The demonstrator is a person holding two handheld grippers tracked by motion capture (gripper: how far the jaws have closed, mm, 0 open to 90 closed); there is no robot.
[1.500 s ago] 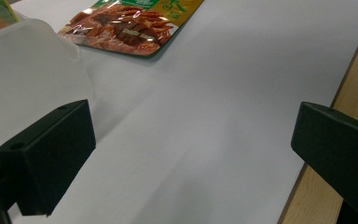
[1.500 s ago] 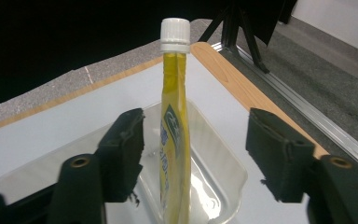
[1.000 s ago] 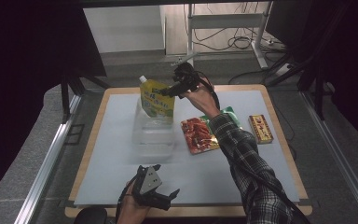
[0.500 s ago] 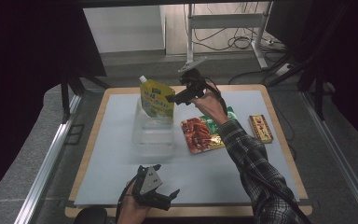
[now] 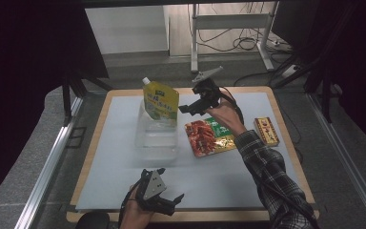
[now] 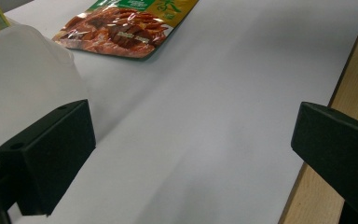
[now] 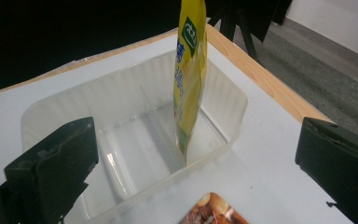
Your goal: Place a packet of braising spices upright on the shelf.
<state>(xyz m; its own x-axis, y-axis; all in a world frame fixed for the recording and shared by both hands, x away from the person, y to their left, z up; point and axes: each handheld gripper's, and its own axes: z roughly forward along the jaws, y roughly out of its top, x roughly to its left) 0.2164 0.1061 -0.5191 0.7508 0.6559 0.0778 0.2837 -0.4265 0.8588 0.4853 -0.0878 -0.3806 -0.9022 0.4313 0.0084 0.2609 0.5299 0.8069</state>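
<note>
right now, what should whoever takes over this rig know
Right gripper: open, holding nothing; its fingers have just been opening, beside the pouch.
Left gripper: open, holding nothing, low at the table's near edge.
Done: pouch stands upright in the clear tray, at its far end.
Left, probably: red snack pack and small box lie flat on the mat, right of the tray.

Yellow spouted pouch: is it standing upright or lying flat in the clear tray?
Upright. The yellow spouted pouch stands on its bottom edge inside the clear plastic tray, at one end, spout uppermost in the high view.
</note>
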